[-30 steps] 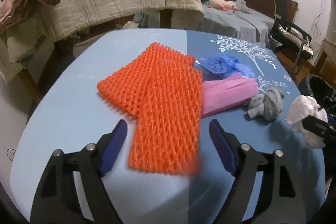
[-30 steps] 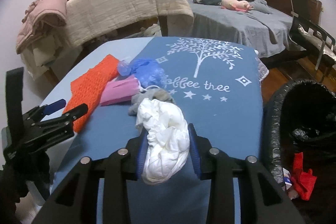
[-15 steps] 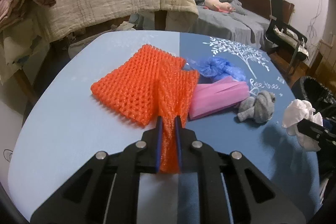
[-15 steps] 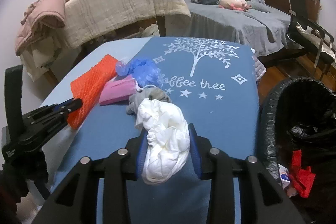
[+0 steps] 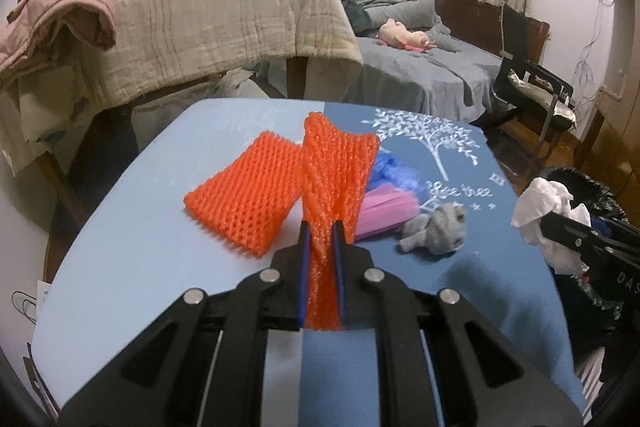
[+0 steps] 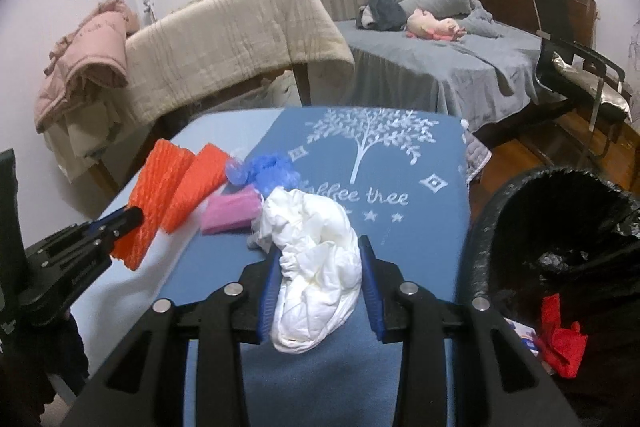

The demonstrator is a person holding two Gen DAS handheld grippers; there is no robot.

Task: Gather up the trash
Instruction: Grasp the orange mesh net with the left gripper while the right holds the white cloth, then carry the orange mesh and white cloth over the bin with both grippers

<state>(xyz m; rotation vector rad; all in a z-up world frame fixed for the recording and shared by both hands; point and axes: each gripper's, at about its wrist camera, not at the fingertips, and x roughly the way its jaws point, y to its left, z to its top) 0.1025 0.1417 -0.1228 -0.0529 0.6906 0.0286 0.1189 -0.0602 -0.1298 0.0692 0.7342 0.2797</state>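
Note:
My left gripper (image 5: 321,227) is shut on an orange foam net (image 5: 338,171) and holds it lifted above the blue table (image 5: 132,267). A second orange foam net (image 5: 244,195) lies flat to its left. A pink packet (image 5: 386,213), a blue plastic wad (image 5: 394,171) and a grey cloth ball (image 5: 438,233) lie to the right. My right gripper (image 6: 320,247) is shut on crumpled white tissue (image 6: 316,263) above the table's right part, next to the black-lined trash bin (image 6: 560,227). The left gripper (image 6: 120,223) with its net (image 6: 154,199) shows in the right wrist view.
The bin stands on the floor right of the table and holds a red scrap (image 6: 560,343). A bench draped with a beige blanket (image 5: 224,23) stands behind the table. A bed (image 6: 440,63) and a black chair (image 6: 576,67) are farther back.
My left gripper closed on the near orange net and lifted it off the table. My right gripper kept hold of the white tissue and shifted a little.

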